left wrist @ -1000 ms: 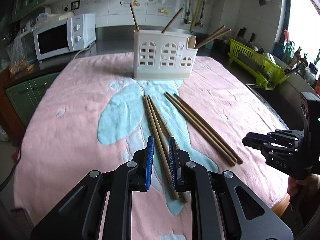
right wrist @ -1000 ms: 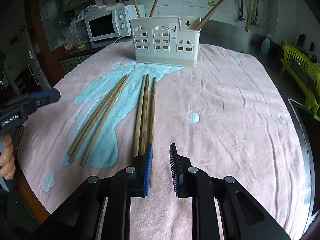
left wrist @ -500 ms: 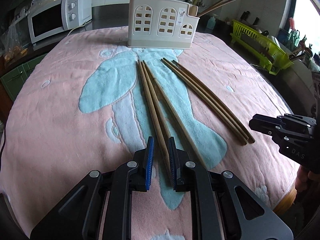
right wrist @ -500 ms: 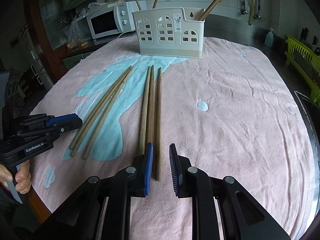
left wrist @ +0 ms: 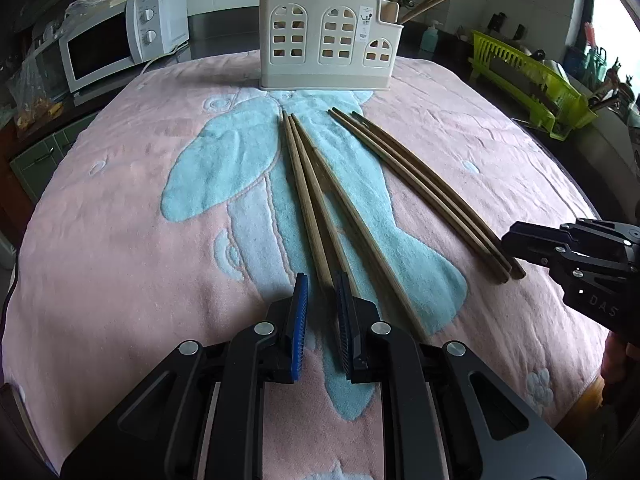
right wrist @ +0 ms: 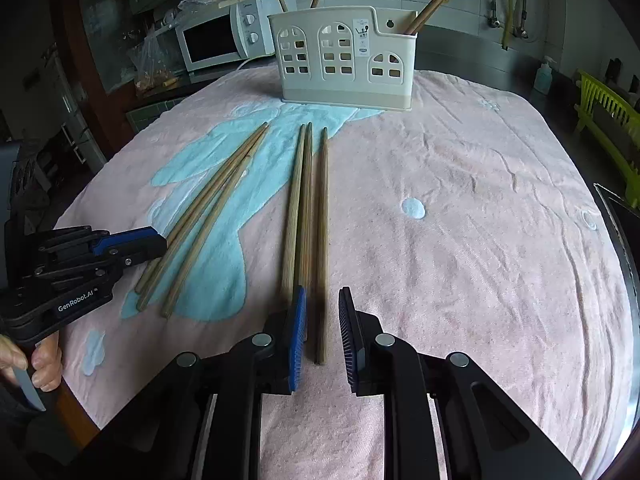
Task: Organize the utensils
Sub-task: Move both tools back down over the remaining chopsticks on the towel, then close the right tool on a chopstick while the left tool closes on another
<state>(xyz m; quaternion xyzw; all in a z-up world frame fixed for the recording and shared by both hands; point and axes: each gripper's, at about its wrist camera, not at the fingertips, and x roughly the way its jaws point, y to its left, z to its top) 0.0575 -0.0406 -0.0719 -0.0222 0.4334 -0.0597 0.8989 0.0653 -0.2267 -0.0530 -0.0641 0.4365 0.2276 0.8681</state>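
Two groups of long wooden chopsticks lie on a pink and blue towel. My left gripper is open, with the near end of one chopstick of the left group between its jaws. My right gripper is open, with the rightmost chopstick of the right group between its jaws. The other group shows in each view, the right group in the left wrist view and the left group in the right wrist view. A cream utensil holder stands at the towel's far end with several chopsticks in it.
A white microwave stands at the back left. A green dish rack is at the right, beyond the towel's edge. The left gripper shows in the right wrist view and the right gripper in the left wrist view.
Both grippers have lowered and moved forward over the near ends of the chopsticks. A chopstick now lies between each pair of open jaws.
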